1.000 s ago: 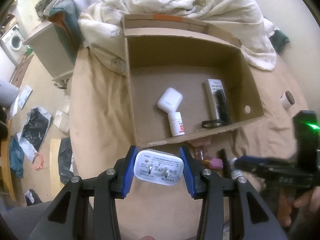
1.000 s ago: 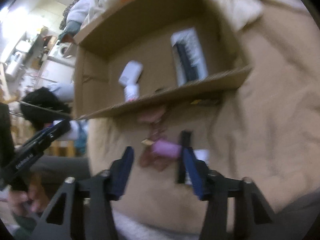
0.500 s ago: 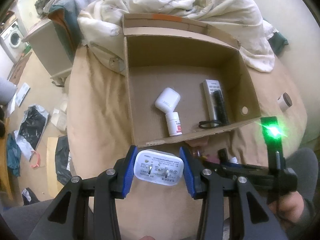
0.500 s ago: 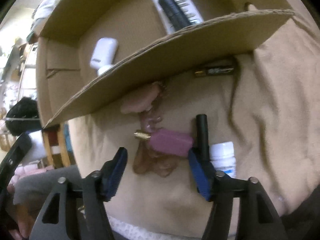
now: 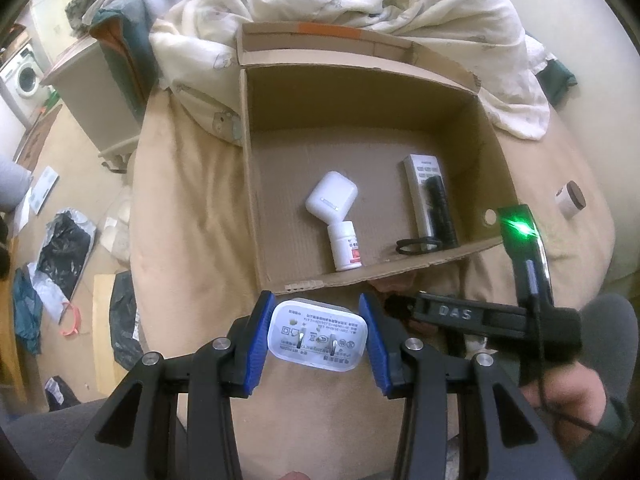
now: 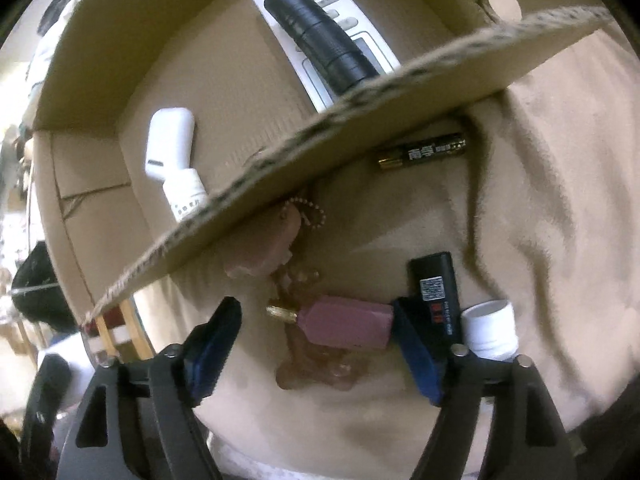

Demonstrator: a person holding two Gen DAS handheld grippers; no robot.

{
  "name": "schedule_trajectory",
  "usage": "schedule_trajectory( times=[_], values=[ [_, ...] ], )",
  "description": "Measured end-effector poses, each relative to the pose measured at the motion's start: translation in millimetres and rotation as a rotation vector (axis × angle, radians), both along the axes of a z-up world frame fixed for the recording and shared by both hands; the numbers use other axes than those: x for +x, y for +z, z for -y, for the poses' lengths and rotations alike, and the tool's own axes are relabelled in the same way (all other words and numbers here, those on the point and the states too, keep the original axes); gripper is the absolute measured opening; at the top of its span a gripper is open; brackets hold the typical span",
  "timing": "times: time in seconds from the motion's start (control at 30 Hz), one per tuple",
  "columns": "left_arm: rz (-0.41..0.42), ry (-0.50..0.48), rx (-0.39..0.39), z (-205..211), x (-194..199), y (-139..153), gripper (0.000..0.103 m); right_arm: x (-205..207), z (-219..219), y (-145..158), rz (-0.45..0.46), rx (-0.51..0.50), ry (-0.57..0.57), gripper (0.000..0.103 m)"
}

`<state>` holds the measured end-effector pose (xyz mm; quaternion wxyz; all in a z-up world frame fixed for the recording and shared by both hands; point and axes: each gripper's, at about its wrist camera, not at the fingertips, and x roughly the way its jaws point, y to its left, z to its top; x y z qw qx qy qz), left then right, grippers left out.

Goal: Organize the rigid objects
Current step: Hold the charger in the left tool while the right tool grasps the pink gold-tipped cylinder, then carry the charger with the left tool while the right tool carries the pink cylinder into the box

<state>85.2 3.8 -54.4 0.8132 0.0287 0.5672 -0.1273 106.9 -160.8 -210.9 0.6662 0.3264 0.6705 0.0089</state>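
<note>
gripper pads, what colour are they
Blue, set on black fingers. The left gripper's pads show it best in the left wrist view, clamped on the white charger.

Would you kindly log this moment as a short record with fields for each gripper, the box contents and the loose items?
left gripper: shut on white charger, held just in front of cardboard box
right gripper: jaws opening, pink bottle between them on the beige cover
in box: earbud case, white pill bottle, remote, black flashlight
loose outside: battery, black lighter, white bottle
</note>
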Motion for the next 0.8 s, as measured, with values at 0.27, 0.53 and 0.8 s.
schedule_trajectory(
  times=[0.27, 0.53, 0.8],
  values=[
    [-0.007, 0.003, 0.005, 0, 1, -3, 0.039, -3, -25, 6, 0.055, -0.119, 0.073, 0.066],
    [-0.008, -0.002, 0.027, 2, 2, -7, 0.039, -13, -20, 15, 0.096, -0.093, 0.125, 0.066],
    [-0.015, 0.008, 0.062, 1, 2, -12, 0.039, -25, -8, 41, 0.139, -0.032, 0.126, 0.066]
  ],
)
